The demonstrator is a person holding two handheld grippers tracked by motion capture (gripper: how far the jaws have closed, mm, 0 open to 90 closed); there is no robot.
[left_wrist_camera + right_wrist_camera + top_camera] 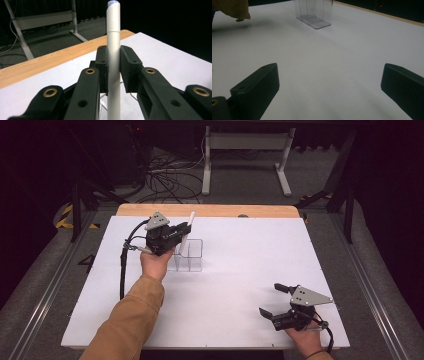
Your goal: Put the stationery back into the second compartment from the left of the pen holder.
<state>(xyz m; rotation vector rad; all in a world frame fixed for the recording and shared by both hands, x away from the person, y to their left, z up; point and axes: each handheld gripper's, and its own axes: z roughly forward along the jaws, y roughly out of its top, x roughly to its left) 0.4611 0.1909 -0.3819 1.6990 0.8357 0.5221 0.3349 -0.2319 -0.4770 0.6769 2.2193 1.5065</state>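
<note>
While the right gripper [274,299] rests low at the near right corner of the white table [250,255], its jaws stand spread wide with nothing between them, pointing toward the table's left; in the right gripper view [329,85] only bare white surface lies between the two black jaws. The right hand [302,337] comes in from the bottom edge and holds the gripper close to the table top.

Farther in and to the left, the left forearm in a tan sleeve [131,315] reaches forward and up from the bottom edge, with the left hand [156,262] wrapped under the left gripper [183,232], whose grey plate faces up. Its jaws are pinching a white pen [186,232]. In the left gripper view the pen [113,57] runs straight up between the two pads, its long axis nearly upright, its capped pale-blue tip at the top well above the jaws and its lower end passing down below them. In the high view it leans slightly, top toward the far right.

Just under and beside the pen stands a clear plastic holder [192,255] with compartments; the pen's lower end sits at its left part, though which compartment I cannot tell.

Beyond runs the table's wooden far edge [210,210].
</note>
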